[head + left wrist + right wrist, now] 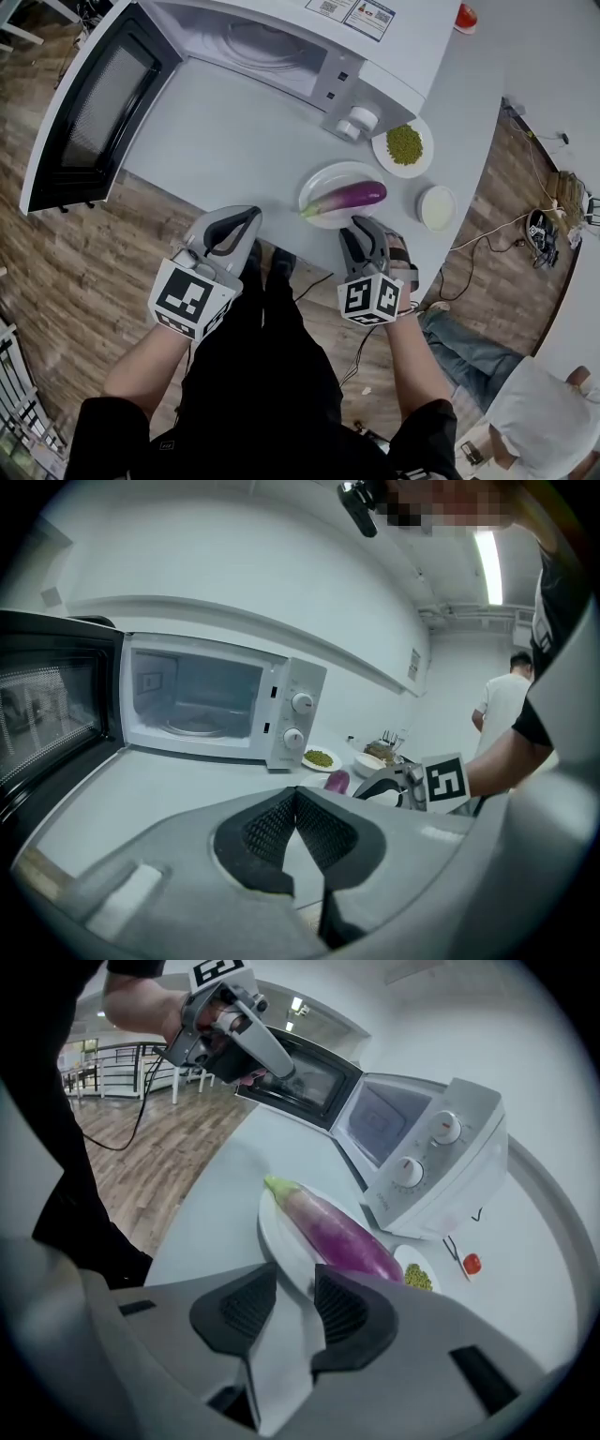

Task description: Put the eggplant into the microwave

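Note:
A purple eggplant (349,197) with a green stem lies on a white plate (319,183) near the table's front edge. My right gripper (361,225) hovers just short of the plate, open, with nothing between its pads (295,1279); the eggplant (337,1232) lies right ahead of them. The white microwave (281,47) stands at the back of the table, its door (94,103) swung wide to the left and its cavity (202,705) empty. My left gripper (246,217) is shut, its tips meeting (295,794), left of the plate over the table edge.
A plate of green beans (404,145) and a small white bowl (437,206) sit right of the eggplant's plate. A red object (466,16) lies at the far right of the table. Another person (534,412) stands on the wooden floor at the lower right, near cables.

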`<state>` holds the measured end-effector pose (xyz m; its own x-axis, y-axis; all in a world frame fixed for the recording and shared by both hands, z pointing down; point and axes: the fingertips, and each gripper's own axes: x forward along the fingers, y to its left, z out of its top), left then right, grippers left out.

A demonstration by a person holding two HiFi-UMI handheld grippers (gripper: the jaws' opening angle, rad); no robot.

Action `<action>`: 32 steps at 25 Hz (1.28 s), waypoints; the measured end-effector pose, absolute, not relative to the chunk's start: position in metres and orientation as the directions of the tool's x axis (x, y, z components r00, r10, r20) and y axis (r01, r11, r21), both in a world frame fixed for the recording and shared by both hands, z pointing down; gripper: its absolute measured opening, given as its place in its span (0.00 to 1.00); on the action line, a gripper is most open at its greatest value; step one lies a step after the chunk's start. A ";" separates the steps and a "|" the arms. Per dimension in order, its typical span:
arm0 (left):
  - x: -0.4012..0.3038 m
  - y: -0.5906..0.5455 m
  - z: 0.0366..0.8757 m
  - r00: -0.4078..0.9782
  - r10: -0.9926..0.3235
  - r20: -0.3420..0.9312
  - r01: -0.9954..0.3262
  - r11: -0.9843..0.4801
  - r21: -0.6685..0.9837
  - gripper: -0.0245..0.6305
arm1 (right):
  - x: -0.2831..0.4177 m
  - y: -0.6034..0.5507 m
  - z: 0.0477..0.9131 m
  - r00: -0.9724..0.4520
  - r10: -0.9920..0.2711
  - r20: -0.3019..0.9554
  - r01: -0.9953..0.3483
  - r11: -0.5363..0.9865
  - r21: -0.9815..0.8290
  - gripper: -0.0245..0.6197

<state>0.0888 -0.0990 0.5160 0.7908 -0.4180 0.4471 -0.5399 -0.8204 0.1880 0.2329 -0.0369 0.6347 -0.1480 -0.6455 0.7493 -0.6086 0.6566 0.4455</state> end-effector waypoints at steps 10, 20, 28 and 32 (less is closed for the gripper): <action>0.083 -0.097 0.515 0.787 -0.430 0.443 -0.555 -0.806 0.204 0.05 | 0.217 -0.052 0.636 -0.082 -0.705 0.705 -0.442 0.660 0.608 0.23; 0.069 -0.099 0.514 0.778 -0.450 0.438 -0.579 -0.785 0.221 0.05 | 0.207 -0.073 0.639 -0.020 -0.729 0.684 -0.368 0.642 0.673 0.17; 0.060 -0.099 0.516 0.770 -0.461 0.442 -0.593 -0.773 0.226 0.05 | 0.207 -0.079 0.641 0.033 -0.758 0.652 -0.314 0.612 0.726 0.11; 0.060 -0.098 0.516 0.771 -0.460 0.440 -0.592 -0.772 0.231 0.05 | 0.204 -0.078 0.641 0.036 -0.746 0.665 -0.312 0.624 0.717 0.10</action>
<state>0.0595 -0.0982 0.5164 0.7712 -0.4598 0.4402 -0.5920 -0.7722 0.2307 0.2043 -0.0777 0.6406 0.0357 -0.7464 0.6645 -0.3115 0.6235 0.7171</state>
